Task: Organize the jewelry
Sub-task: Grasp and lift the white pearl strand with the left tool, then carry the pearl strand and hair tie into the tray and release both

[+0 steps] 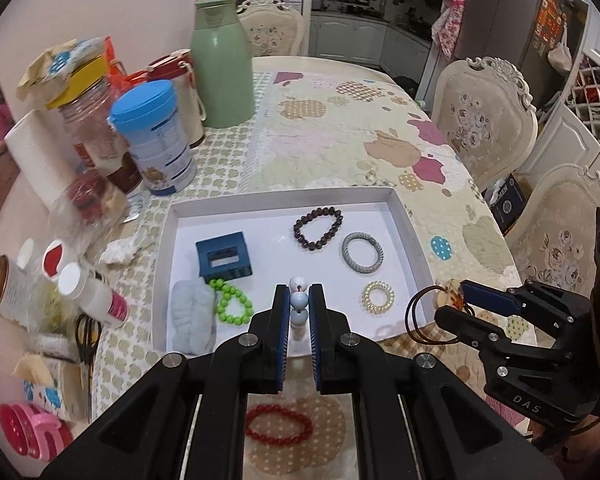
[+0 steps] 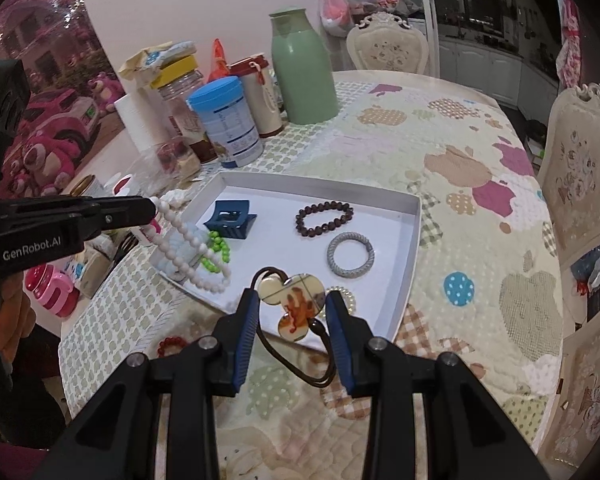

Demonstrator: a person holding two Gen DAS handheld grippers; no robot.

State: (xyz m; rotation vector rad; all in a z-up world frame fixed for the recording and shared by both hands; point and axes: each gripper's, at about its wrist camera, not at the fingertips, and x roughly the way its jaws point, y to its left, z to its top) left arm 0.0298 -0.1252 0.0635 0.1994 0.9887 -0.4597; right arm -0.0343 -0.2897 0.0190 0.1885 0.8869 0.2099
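Six pieces lie in the white tray [image 1: 400, 216]: one dark bead bracelet [image 1: 317, 231], one grey ring [image 1: 362, 252], one gold coil [image 1: 377, 297], one green bracelet [image 1: 232, 304], one blue claw clip [image 1: 224, 258], one pale scrunchie [image 1: 192, 316]. Our left gripper [image 1: 299, 316] pinches a white bead strand [image 2: 188, 256] over the tray's near edge; our right gripper [image 2: 292, 312] clamps a mouse-shaped hair tie [image 2: 296, 300] over the near right corner. One red bracelet [image 1: 278, 424] stays outside, on the tablecloth [image 1: 340, 128], which is open beyond the tray.

Quilted table [image 1: 380, 128] — white tray [image 1: 404, 216], jars [image 1: 156, 140]

Green thermos [image 1: 223, 64], blue-lidded tin [image 1: 156, 136] – cluttered jars, bottles at table's [image 1: 340, 128] edge.
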